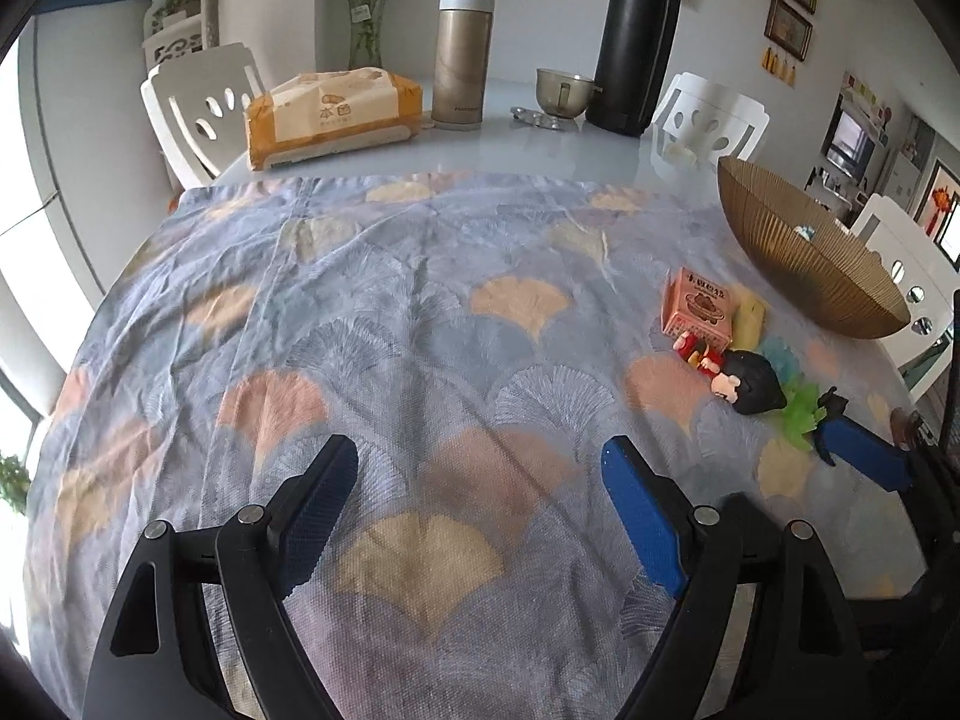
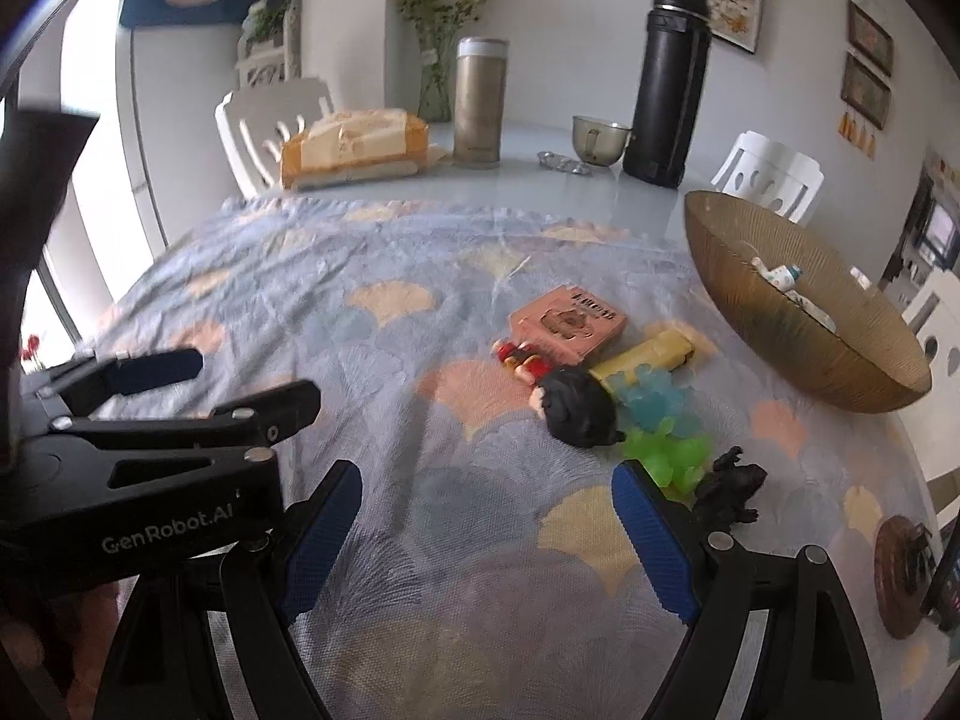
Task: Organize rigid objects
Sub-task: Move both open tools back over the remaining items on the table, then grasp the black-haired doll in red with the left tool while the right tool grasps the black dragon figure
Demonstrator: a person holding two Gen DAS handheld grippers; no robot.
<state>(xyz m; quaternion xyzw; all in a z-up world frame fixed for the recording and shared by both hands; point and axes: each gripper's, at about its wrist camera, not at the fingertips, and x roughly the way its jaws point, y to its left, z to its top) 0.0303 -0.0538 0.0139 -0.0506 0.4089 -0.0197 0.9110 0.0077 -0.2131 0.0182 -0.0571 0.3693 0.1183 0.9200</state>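
Observation:
A cluster of small objects lies on the patterned cloth: a pink box [image 2: 567,323] [image 1: 699,306], a yellow bar [image 2: 651,355] [image 1: 750,315], a black-haired figurine [image 2: 567,393] [image 1: 741,375], blue [image 2: 651,396] and green [image 2: 666,453] spiky toys, and a black creature toy [image 2: 729,492]. A gold ribbed bowl [image 2: 840,354] [image 1: 798,252] holds small items. My right gripper [image 2: 486,516] is open and empty, just short of the cluster. My left gripper [image 1: 480,492] is open and empty over bare cloth, left of the cluster; it also shows in the right wrist view [image 2: 240,384].
At the table's far side stand a tissue pack [image 1: 333,117], a beige flask [image 1: 462,60], a metal cup [image 1: 564,90] and a black thermos [image 1: 639,42]. White chairs ring the table. A brown round object [image 2: 900,576] lies near the right edge.

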